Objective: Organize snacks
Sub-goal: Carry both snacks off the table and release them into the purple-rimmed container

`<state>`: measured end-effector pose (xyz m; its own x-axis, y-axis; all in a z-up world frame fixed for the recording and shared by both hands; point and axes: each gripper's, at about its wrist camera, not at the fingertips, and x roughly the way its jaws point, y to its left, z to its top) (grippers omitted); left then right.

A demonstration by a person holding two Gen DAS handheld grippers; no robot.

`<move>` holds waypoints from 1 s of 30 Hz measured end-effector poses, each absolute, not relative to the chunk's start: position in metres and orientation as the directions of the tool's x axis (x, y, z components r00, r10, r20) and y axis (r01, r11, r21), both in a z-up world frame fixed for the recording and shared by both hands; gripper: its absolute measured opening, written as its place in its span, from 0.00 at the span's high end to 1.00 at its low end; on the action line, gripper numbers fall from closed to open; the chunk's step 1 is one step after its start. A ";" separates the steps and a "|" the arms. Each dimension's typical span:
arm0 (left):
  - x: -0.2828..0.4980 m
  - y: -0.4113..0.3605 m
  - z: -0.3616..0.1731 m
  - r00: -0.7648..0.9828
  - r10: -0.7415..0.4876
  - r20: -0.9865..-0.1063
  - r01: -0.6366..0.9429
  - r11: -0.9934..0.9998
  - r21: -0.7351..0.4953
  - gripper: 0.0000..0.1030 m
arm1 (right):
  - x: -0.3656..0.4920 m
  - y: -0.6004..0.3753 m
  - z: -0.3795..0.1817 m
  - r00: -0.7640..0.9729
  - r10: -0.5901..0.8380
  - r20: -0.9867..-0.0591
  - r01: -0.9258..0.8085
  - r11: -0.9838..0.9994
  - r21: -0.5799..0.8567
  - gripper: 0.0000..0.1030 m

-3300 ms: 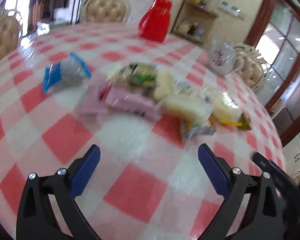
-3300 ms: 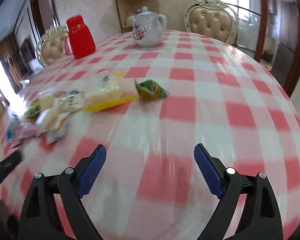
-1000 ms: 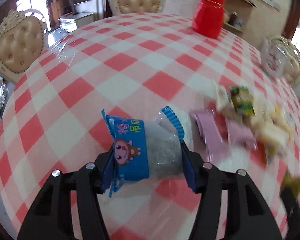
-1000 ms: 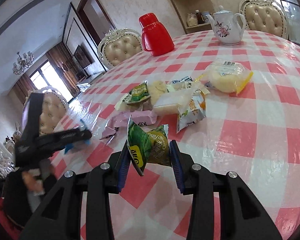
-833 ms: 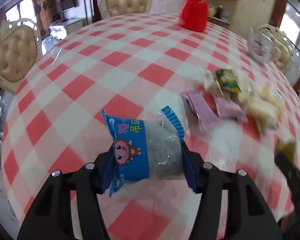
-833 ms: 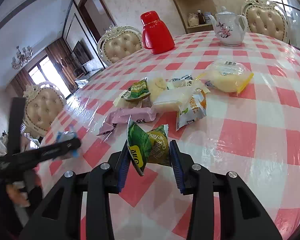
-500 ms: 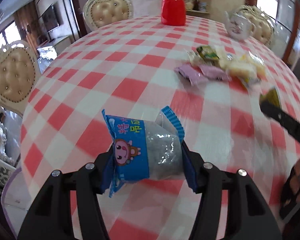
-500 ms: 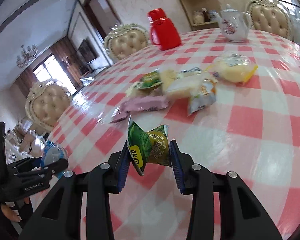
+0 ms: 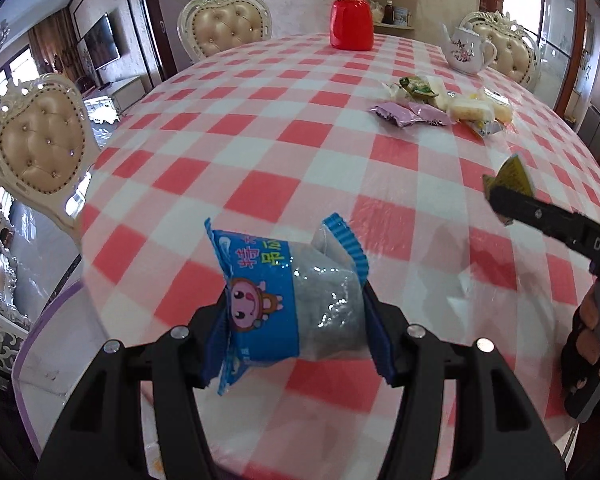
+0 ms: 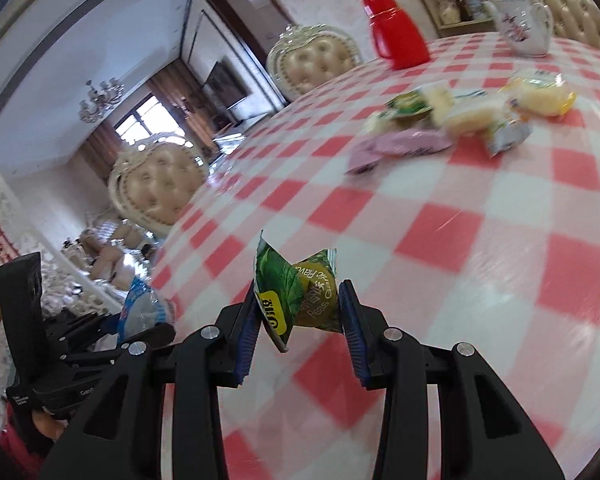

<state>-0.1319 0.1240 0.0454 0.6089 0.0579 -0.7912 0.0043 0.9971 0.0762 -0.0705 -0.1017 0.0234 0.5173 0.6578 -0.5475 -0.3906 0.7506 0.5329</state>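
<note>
My left gripper (image 9: 296, 328) is shut on a blue and clear snack packet (image 9: 288, 296) with a cartoon face, held above the near edge of the checked table (image 9: 260, 128). My right gripper (image 10: 300, 320) is shut on a green pea snack packet (image 10: 300, 292), also above the table. In the left wrist view the right gripper (image 9: 508, 200) shows at the right with the yellow-green packet (image 9: 512, 174) at its tip. In the right wrist view the left gripper (image 10: 140, 324) appears at the lower left with its blue packet (image 10: 140, 312). The snack pile (image 9: 436, 106) lies far across the table.
A red jug (image 9: 351, 16) and a white teapot (image 9: 468, 50) stand at the table's far side. Cream tufted chairs (image 9: 36, 144) ring the table. A person's hand (image 9: 592, 332) holds the right gripper's handle. The pile (image 10: 452, 116) holds purple, yellow and white packets.
Both grippers have drawn back from the snack pile toward the table's near edge, each keeping its packet. The pile now looks smaller and farther off in both views.
</note>
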 end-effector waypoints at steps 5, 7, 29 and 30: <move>-0.154 0.150 0.046 0.610 0.048 -0.791 -0.019 0.999 0.046 0.43 | -0.090 -0.066 0.026 0.455 0.699 -0.552 -0.447 0.715 0.537 0.62; -0.164 0.161 0.047 0.611 0.045 -0.790 -0.033 0.999 0.032 0.43 | -0.098 -0.054 0.027 0.431 0.713 -0.553 -0.471 0.701 0.536 0.62; -0.251 0.339 0.048 0.527 0.191 -0.828 -0.208 0.974 0.092 0.37 | -0.223 0.159 0.029 0.147 0.732 -0.666 -0.835 0.453 0.313 0.59; -0.251 0.341 0.048 0.519 0.208 -0.829 -0.218 0.970 0.107 0.35 | -0.229 0.165 0.028 0.135 0.729 -0.671 -0.850 0.433 0.299 0.59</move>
